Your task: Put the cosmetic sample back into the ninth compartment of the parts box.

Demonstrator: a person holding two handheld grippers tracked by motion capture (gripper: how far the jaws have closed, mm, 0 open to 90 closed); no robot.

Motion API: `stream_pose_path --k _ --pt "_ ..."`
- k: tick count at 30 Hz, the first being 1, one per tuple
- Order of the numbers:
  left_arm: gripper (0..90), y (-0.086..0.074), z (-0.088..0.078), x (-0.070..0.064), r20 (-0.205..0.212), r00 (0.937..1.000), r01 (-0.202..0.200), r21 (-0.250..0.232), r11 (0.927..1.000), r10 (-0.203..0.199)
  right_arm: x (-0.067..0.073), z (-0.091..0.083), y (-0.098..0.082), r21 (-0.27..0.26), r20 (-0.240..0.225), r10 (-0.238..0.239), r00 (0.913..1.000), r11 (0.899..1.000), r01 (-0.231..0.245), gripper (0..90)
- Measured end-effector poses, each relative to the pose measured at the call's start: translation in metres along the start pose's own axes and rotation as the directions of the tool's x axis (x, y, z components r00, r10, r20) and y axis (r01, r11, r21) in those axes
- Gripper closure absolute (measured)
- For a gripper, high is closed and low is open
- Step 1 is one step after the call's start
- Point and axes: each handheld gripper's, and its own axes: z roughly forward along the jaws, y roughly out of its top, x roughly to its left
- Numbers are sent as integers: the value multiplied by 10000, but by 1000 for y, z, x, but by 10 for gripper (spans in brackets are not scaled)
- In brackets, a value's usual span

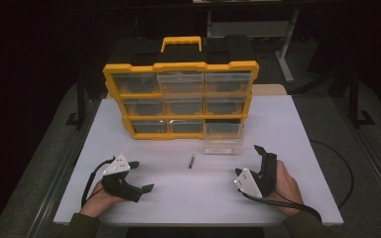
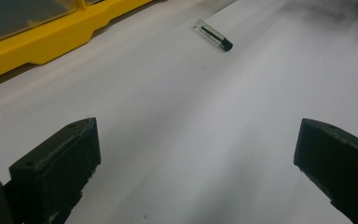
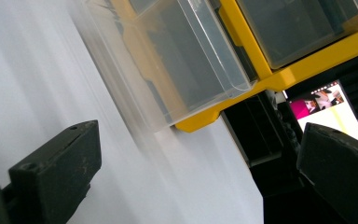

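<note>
Nine clear plastic drawers sit in the yellow-framed organiser cabinet (image 1: 180,99) standing upright at the back of the white surface (image 1: 287,129), and one of them, the bottom-right clear drawer (image 1: 222,137), is pulled out toward the person and juts over the surface, so the opening step looks done. The thing that seems meant for it, a small clear tube with a black cap (image 1: 192,161), lies flat on the bare surface just in front of the cabinet, a little left of the open drawer and apart from it; the left gripper view shows the same tube (image 2: 213,35) lying untouched ahead of that tool's jaws. The left tool (image 1: 140,175) rests low on the surface, well left of the tube, its jaws spread apart with nothing between them. The right tool (image 1: 248,159) stands near the open drawer's front corner, jaws likewise parted and empty; its own view looks along the drawer's clear wall (image 3: 186,60) and the yellow frame beneath. Whether the drawer already holds anything is hard to say, since its clear walls blur against the surface, though it appears empty. By this reading the work is at an early stage: the drawer is open, while picking up the tube, placing it inside and pushing the drawer shut are all left to do.
</note>
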Motion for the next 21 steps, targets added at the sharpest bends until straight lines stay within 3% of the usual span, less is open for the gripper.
stream_pose_path --k 21 --pt "0 0 0 0 0 10000 1 9 10000 -1 -4 3 -3 267 -489 820 9954 9964 -807 0"
